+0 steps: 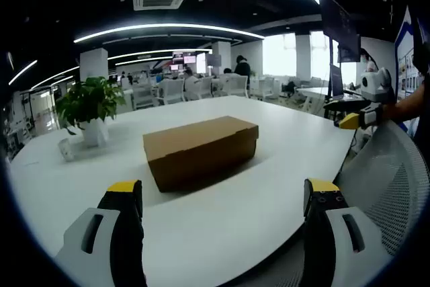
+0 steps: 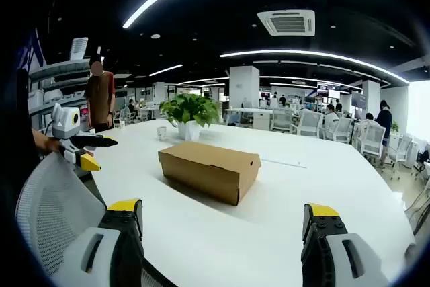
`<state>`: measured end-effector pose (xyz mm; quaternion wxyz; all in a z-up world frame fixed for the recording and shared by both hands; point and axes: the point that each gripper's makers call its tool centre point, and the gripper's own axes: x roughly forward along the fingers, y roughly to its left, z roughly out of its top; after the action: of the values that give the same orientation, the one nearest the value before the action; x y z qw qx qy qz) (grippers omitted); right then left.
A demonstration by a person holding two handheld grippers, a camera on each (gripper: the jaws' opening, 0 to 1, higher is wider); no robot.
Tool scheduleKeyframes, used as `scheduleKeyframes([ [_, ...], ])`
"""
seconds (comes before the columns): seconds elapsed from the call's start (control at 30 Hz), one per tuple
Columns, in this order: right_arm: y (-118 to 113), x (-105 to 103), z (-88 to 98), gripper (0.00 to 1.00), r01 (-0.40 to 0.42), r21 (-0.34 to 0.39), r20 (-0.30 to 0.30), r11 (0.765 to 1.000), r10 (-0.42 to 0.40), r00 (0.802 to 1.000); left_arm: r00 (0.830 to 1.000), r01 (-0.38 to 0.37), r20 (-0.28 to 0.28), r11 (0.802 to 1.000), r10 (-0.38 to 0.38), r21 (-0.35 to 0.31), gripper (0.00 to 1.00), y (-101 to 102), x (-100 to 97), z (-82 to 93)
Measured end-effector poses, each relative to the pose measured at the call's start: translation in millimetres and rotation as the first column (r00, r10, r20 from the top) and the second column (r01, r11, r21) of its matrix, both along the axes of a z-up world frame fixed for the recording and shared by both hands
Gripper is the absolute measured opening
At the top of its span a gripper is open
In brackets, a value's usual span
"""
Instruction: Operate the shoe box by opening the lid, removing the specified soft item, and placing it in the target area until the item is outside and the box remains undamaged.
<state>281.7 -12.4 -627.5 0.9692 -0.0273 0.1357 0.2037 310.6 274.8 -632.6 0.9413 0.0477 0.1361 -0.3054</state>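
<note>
1. Shoe box (image 1: 201, 150) — a plain brown cardboard box, lid shut, lying flat on the white table (image 1: 255, 213), well in from every edge and nearer the far side than the near rim where the grippers wait.
2. Left gripper (image 1: 225, 196) — jaws spread wide, nothing between them, held short of the box above the near edge of the table.
3. Right gripper (image 2: 225, 216) — likewise spread and empty, facing the box from another side of the table.
4. Potted plant (image 1: 89, 109) — stands toward the table's far left corner in the left gripper view, apart from the box.
5. Mesh chair (image 2: 54, 199) — drawn up at the table edge.
6. Handling, as judged: the cardboard looks light, thin and easily creased, so the box may slide when the lid is lifted. Take the lid by its front lip with one gripper while the other steadies the base wall. The soft item is hidden inside.
</note>
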Motion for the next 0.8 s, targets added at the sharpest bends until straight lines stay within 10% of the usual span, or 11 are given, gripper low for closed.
scheduleKeyframes([
  [0.8,-1.0,0.7,1.6,1.00,0.007,0.001,0.005,1.000,-0.007,1.000,1.000,0.006,-0.008,1.000,-0.006,0.004,0.99,-1.9,-1.1,-0.8],
])
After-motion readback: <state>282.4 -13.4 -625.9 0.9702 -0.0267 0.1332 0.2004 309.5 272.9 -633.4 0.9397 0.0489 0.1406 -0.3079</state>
